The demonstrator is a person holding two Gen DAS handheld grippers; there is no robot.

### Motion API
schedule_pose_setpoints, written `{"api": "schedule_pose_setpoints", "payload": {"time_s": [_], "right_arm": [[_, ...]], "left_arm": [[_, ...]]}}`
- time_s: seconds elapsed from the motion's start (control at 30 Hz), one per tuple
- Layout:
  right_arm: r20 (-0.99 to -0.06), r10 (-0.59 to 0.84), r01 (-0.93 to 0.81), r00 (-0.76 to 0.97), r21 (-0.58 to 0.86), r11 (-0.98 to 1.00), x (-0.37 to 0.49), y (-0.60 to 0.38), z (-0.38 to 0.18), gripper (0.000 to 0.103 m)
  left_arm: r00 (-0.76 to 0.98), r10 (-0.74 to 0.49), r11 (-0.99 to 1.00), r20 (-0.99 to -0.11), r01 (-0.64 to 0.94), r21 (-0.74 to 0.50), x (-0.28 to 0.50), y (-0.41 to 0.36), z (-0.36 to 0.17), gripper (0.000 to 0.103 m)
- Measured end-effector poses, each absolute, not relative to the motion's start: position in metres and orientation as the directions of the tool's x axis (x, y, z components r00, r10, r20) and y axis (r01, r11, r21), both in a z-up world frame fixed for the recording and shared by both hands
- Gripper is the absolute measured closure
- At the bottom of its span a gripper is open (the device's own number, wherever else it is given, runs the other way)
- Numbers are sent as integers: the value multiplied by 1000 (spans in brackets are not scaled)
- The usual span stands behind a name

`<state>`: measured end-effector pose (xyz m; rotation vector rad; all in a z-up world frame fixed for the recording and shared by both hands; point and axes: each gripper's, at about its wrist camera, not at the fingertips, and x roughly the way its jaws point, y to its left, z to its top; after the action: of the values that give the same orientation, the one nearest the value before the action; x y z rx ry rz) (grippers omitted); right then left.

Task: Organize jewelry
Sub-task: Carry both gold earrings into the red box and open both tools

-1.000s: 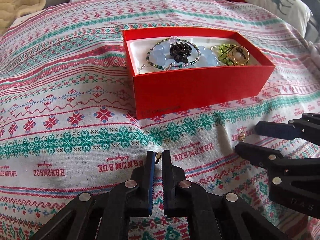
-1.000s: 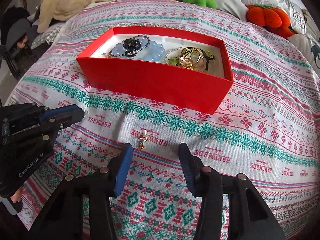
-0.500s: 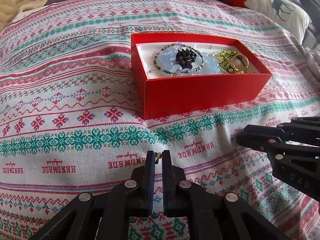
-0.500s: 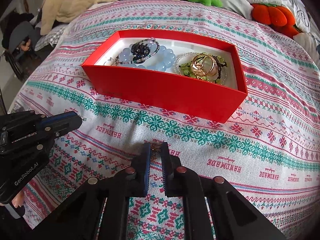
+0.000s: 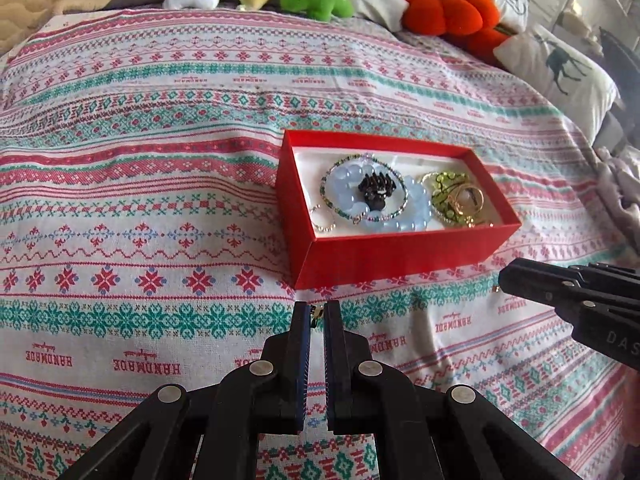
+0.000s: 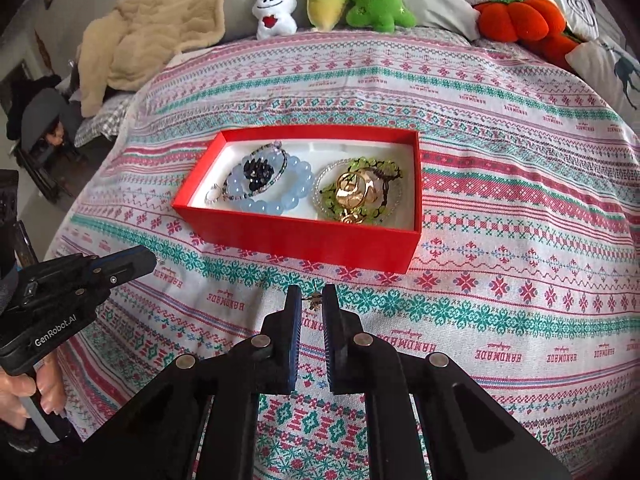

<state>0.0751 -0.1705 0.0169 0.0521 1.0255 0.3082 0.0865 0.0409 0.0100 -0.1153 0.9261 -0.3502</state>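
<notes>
An open red box (image 5: 400,258) (image 6: 304,240) sits on the patterned bedspread. It holds a blue bead bracelet (image 5: 416,216), a black hair claw (image 5: 376,190), a green bead bracelet (image 6: 360,172), gold pieces (image 6: 352,194) and a silver ring (image 5: 322,220). My left gripper (image 5: 317,312) is shut on a tiny earring (image 5: 317,310), held above the cloth just in front of the box. My right gripper (image 6: 312,300) is shut on a small gold earring (image 6: 315,301), also lifted off the cloth in front of the box.
Each view catches the other gripper from the side: the right gripper (image 5: 508,280) and the left gripper (image 6: 148,258), with a hand (image 6: 24,396) on its handle. Plush toys (image 6: 332,0), pillows (image 5: 560,72) and a beige blanket (image 6: 152,24) line the far edge of the bed.
My right gripper closed on the gold earring that lay on the cloth and lifted it. Both grippers rose, so the box now sits lower and its inside shows more.
</notes>
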Motion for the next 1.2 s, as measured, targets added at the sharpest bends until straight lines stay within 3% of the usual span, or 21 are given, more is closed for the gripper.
{"api": "schedule_pose_setpoints", "payload": {"time_s": [0.4, 0.93, 1.2], "right_arm": [[-795, 289, -170, 533, 235, 957, 101, -189, 44, 92], [-783, 303, -158, 544, 259, 953, 154, -167, 25, 92], [-785, 299, -161, 543, 251, 954, 159, -167, 20, 92]], "left_arm": [[589, -349, 935, -729, 266, -233, 117, 11, 37, 102], [593, -292, 956, -750, 200, -214, 161, -3, 13, 100], [600, -284, 958, -748, 215, -192, 156, -2, 18, 84]]}}
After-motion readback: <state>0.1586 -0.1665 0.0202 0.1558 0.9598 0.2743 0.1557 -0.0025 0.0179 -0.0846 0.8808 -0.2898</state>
